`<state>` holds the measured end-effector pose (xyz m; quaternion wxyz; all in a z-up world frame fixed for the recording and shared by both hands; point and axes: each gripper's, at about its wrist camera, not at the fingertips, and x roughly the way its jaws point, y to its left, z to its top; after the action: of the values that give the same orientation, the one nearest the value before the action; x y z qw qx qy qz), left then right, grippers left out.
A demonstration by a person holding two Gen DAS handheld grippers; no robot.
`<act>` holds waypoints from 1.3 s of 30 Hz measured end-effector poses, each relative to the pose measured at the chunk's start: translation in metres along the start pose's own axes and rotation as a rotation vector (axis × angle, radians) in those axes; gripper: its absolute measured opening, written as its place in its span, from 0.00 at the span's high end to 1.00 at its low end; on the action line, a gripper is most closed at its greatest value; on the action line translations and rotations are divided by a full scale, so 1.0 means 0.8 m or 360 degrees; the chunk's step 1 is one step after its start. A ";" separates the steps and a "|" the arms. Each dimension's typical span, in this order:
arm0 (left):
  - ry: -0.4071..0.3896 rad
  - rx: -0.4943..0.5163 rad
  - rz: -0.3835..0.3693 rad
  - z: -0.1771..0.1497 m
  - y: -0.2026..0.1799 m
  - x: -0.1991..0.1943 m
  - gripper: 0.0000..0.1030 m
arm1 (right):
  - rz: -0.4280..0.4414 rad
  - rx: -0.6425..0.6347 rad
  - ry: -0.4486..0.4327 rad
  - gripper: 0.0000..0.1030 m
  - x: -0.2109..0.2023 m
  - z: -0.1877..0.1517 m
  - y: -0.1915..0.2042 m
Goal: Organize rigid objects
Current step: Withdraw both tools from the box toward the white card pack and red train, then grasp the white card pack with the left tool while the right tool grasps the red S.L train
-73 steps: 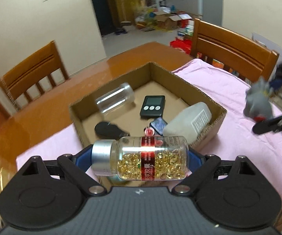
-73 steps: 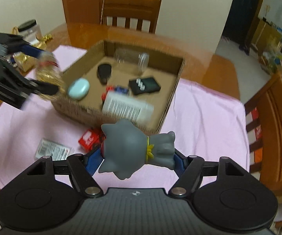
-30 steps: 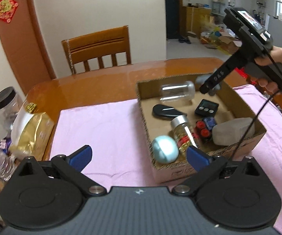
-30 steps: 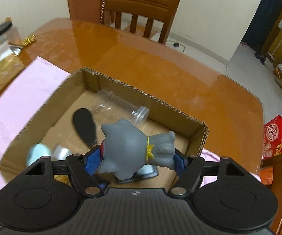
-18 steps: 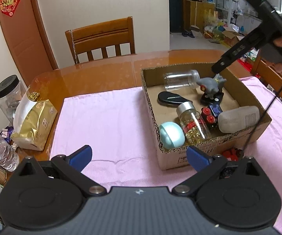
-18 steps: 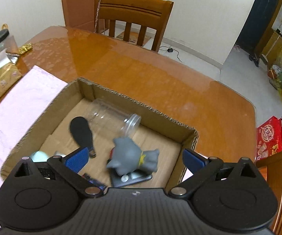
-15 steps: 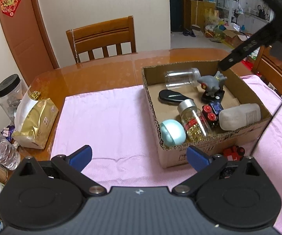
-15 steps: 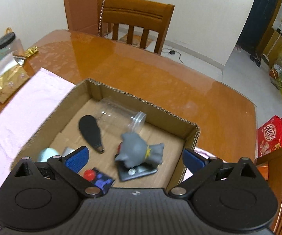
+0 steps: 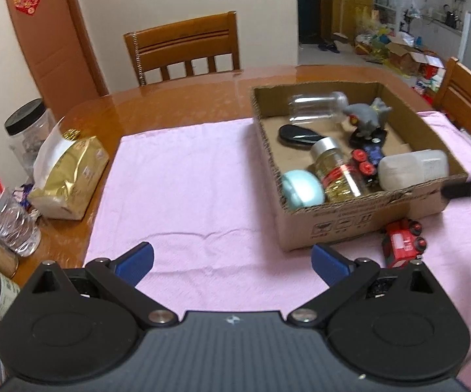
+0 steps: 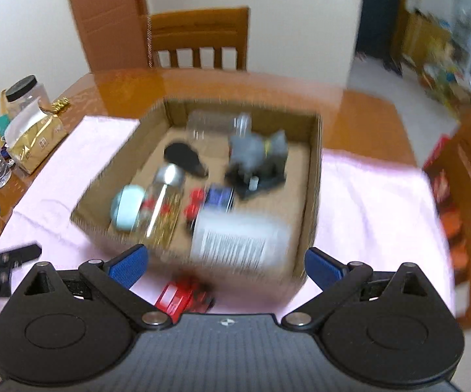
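A cardboard box point(image 9: 359, 222) sits on the pink cloth and holds a grey toy figure point(image 9: 366, 116), a clear empty jar point(image 9: 317, 106), a black oval case point(image 9: 300, 134), a bottle of gold capsules point(image 9: 336, 171), a teal round case point(image 9: 302, 189), a small toy car point(image 9: 364, 161) and a white bottle point(image 9: 412, 170). A red toy train point(image 9: 403, 245) lies on the cloth just in front of the box. My left gripper point(image 9: 232, 263) is open over the cloth, left of the train. My right gripper point(image 10: 225, 266) is open above the box's near wall point(image 10: 287, 281), with the red train point(image 10: 185, 297) below it.
At the table's left edge stand a gold bag point(image 9: 67, 176), a black-lidded jar point(image 9: 28, 127), a water bottle point(image 9: 3, 209) and more containers. Wooden chairs point(image 9: 183, 49) stand behind and to the right. Pink cloth point(image 9: 183, 189) covers the near table.
My right gripper opened and left the grey figure in the box, then drew back to the box's near side. My left gripper sank a little toward the cloth.
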<state>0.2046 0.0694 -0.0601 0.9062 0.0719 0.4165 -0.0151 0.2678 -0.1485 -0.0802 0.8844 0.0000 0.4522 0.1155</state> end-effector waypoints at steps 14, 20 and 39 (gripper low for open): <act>0.0026 0.0021 -0.0039 -0.024 0.010 0.004 0.01 | -0.0229 0.0129 0.0103 0.00 0.115 -0.052 0.050; 0.0044 0.0002 0.0015 -0.032 -0.003 0.003 0.01 | -0.0265 0.0117 0.0140 0.00 0.109 -0.066 0.019; 0.0332 -0.0212 -0.0090 -0.063 -0.121 0.034 0.01 | 0.0025 -0.0325 0.0064 0.00 0.094 -0.089 -0.048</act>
<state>0.1762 -0.0183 -0.1245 0.8598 0.0010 0.5105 -0.0053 0.2608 -0.1777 -0.1863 0.8697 -0.0888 0.4556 0.1678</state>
